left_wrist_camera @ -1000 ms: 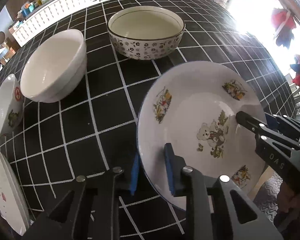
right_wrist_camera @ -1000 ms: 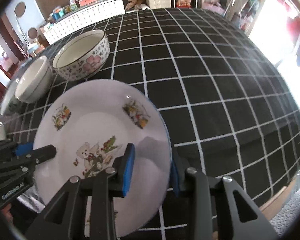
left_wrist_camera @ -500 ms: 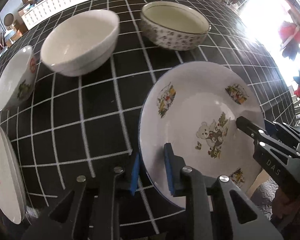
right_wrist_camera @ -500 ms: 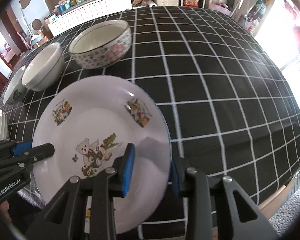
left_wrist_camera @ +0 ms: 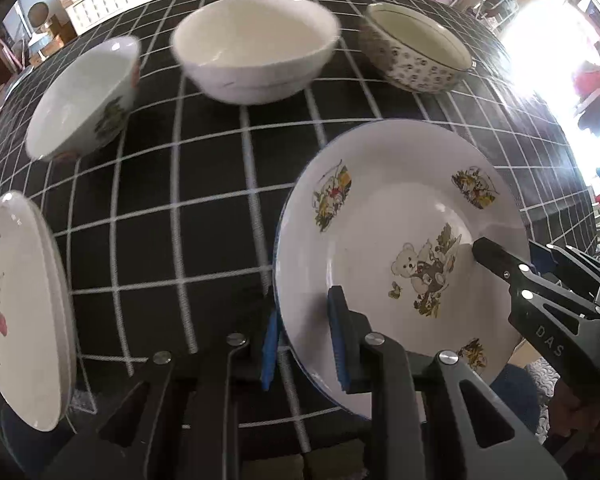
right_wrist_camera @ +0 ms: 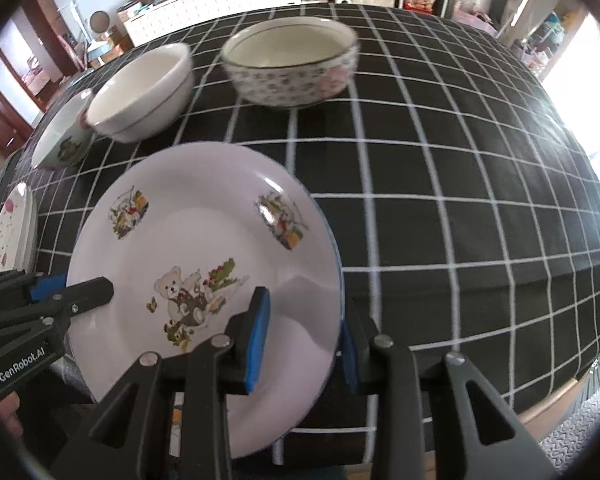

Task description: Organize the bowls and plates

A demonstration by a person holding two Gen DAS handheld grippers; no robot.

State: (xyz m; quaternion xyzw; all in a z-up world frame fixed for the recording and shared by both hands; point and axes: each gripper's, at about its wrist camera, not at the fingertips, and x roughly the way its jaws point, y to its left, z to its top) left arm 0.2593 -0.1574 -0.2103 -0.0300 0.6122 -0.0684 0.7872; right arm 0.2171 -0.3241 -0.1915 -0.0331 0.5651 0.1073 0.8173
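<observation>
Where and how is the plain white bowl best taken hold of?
Judging by its pose, the plain white bowl is best gripped on its rim, from above, one finger inside and one outside: it stands upright, mouth open, apart from its neighbours.

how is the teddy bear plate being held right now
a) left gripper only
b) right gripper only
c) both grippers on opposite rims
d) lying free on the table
c: the left gripper and the right gripper each clamp an opposite rim of the teddy bear plate.
</observation>
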